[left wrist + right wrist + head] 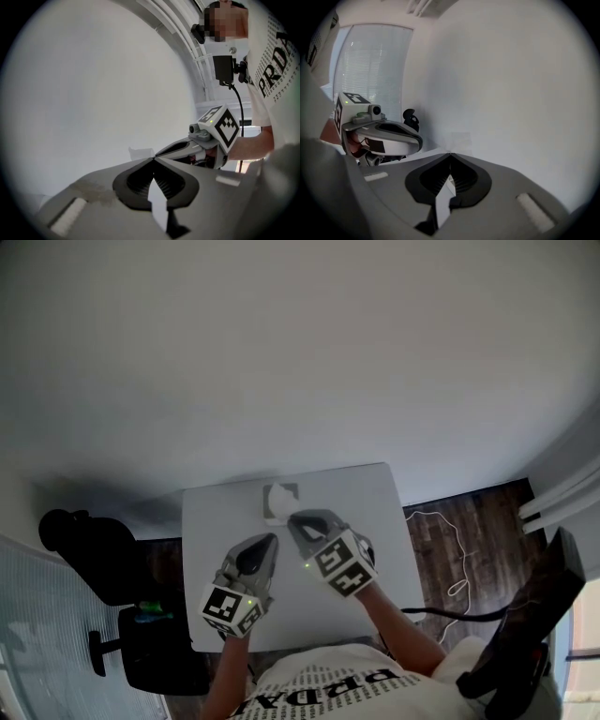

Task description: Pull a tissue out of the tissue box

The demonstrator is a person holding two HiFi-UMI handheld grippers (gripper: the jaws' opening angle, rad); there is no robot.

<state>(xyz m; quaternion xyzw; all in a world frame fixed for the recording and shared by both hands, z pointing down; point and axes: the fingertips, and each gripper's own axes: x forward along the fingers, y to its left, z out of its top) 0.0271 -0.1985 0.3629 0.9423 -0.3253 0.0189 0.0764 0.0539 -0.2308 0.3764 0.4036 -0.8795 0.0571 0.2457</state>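
Note:
On the white table (214,521) the tissue box (269,516) stands near the far edge, with a white tissue (277,497) sticking up from it. My right gripper (292,518) points slightly down at it. Its jaws are shut, and the tissue's (458,141) lower edge appears caught at their tips (450,153). In the left gripper view the tissue (140,153) stands right at the right gripper's fingertips (161,153). My left gripper (273,538) hovers level just short of the box. It (153,158) is shut with nothing in it.
A black office chair (89,554) stands left of the table. On the wood floor to the right lie a pale cable (459,568) and a dark slanted object (530,624). A blank white wall rises behind the table. Window blinds (370,70) show in the right gripper view.

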